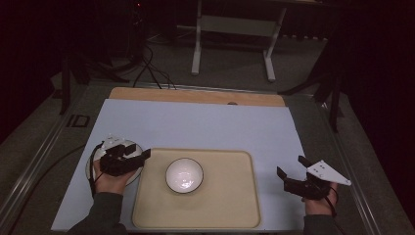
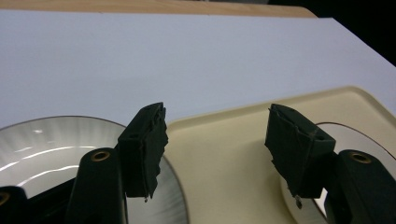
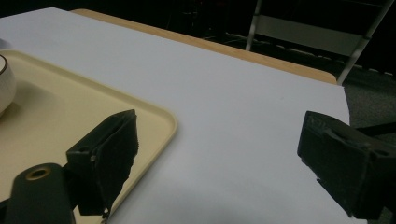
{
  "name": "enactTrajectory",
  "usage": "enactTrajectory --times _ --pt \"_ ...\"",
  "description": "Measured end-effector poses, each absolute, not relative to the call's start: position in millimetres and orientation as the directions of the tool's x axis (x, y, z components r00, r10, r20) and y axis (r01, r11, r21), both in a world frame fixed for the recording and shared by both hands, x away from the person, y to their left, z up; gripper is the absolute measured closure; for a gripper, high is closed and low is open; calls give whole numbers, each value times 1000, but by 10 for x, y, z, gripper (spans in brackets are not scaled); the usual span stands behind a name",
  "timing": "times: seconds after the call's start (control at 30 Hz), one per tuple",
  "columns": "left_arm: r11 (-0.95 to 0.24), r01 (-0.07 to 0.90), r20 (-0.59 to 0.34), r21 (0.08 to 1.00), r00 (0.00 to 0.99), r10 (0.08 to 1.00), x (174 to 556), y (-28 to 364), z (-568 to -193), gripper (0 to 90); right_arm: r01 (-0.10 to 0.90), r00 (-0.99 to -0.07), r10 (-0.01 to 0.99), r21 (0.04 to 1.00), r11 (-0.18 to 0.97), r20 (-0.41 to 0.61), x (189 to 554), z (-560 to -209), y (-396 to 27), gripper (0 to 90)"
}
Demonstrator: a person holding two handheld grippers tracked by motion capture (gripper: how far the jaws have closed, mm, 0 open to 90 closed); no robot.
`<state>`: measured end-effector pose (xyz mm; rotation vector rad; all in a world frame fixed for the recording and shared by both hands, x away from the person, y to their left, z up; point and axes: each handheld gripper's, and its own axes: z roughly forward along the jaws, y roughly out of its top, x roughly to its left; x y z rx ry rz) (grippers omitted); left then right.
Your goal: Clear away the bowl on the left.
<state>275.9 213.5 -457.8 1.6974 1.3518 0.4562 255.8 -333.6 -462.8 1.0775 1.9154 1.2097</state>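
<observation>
White ribbed plate [image 1: 95, 159] lies just left of the tray [image 1: 230, 205], under my wide-open left hand-held gripper [image 2: 215, 140]; I judge it mid-approach, needing a descent onto the rim.

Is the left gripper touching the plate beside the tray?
Cannot tell. In the left gripper view the open left gripper hangs over the plate rim, but no gap or contact shows plainly.

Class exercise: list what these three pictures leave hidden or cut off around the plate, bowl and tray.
- Plate: high view, mostly hidden under the left gripper and hand.
- Bowl: right gripper view, cut by the left edge.
- Tray: left gripper view, near part behind the jaws.
</observation>
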Motion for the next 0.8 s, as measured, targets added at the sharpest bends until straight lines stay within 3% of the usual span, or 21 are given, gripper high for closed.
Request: enactTrajectory --times 0.8 --pt "-126 481 -24 868 293 956 2584 2639 -4601 366 306 -472 879 922 239 -71 2555 -4627 -3344 120"
